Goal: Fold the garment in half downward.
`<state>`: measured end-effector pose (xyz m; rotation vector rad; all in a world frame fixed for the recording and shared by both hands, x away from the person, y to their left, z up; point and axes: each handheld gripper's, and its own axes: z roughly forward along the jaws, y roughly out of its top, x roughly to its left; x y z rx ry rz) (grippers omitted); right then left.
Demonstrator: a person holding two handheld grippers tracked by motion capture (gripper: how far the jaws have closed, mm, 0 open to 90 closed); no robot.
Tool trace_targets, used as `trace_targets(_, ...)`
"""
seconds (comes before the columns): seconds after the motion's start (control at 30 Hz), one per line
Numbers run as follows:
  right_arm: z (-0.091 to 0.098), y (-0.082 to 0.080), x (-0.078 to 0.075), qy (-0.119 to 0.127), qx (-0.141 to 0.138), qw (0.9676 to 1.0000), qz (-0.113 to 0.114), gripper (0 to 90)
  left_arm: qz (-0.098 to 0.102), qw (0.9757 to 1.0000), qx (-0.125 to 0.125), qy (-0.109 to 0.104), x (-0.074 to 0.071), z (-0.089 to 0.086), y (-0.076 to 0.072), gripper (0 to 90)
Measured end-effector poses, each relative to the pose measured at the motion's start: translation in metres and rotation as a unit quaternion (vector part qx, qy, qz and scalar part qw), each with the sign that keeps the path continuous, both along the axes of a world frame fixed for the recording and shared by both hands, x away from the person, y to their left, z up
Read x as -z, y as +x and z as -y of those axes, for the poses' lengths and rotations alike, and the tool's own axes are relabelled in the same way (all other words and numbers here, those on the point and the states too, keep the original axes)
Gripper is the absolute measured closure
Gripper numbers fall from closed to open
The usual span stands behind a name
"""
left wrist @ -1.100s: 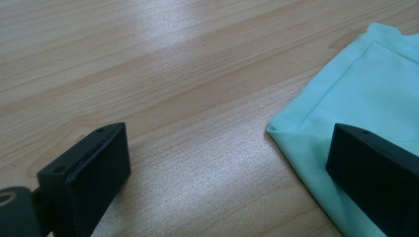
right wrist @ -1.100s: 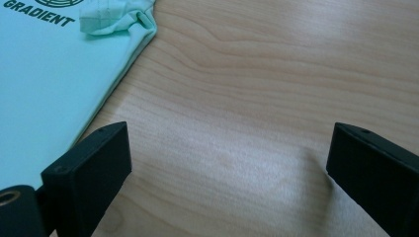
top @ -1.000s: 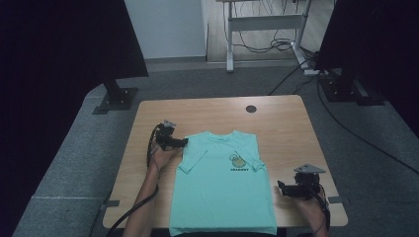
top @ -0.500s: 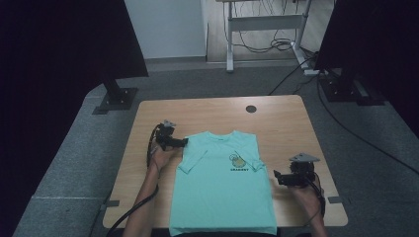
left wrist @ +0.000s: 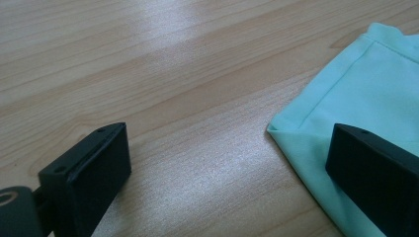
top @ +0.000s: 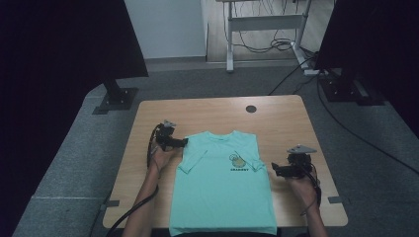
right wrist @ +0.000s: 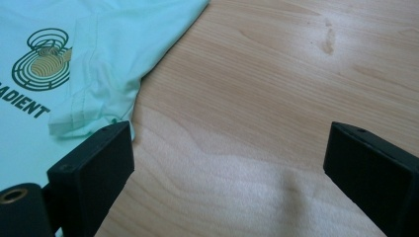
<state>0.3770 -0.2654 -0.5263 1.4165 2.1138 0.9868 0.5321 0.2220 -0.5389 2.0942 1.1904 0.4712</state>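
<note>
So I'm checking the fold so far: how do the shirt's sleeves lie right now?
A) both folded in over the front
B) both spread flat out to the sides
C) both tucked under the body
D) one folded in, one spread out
A: on the shirt, the left sleeve and right sleeve both lie folded in over the front.

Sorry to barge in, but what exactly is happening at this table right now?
A person at a wooden table is working on a mint-green T-shirt with a handheld gripper in each hand. The shirt lies flat, both sleeves folded inward. The left gripper sits open at the shirt's left shoulder corner, one jaw over the cloth. The right gripper is open beside the right edge, near the folded sleeve, gripping nothing.
</note>
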Motion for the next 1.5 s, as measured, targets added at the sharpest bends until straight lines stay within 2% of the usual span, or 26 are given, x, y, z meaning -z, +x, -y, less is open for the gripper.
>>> trace_targets(0.23,-0.006,0.012,0.0,-0.004,-0.011,0.9999,0.001,5.6,0.0,1.0,0.0,0.0,0.0,0.0,0.0,3.7)
trace_targets(0.73,-0.014,0.044,-0.003,-0.002,-0.014,0.9999,0.008,5.5,0.001,1.0,0.001,0.0,0.0,0.0,0.0,3.9)
trace_targets(1.17,-0.021,0.071,-0.004,0.011,-0.017,0.9997,0.015,5.6,0.001,1.0,0.001,0.0,0.0,0.0,0.0,3.9)
trace_targets(1.5,-0.027,0.091,0.0,0.019,-0.031,0.9993,0.011,8.9,0.001,1.0,0.001,0.0,0.0,0.0,0.0,3.9)
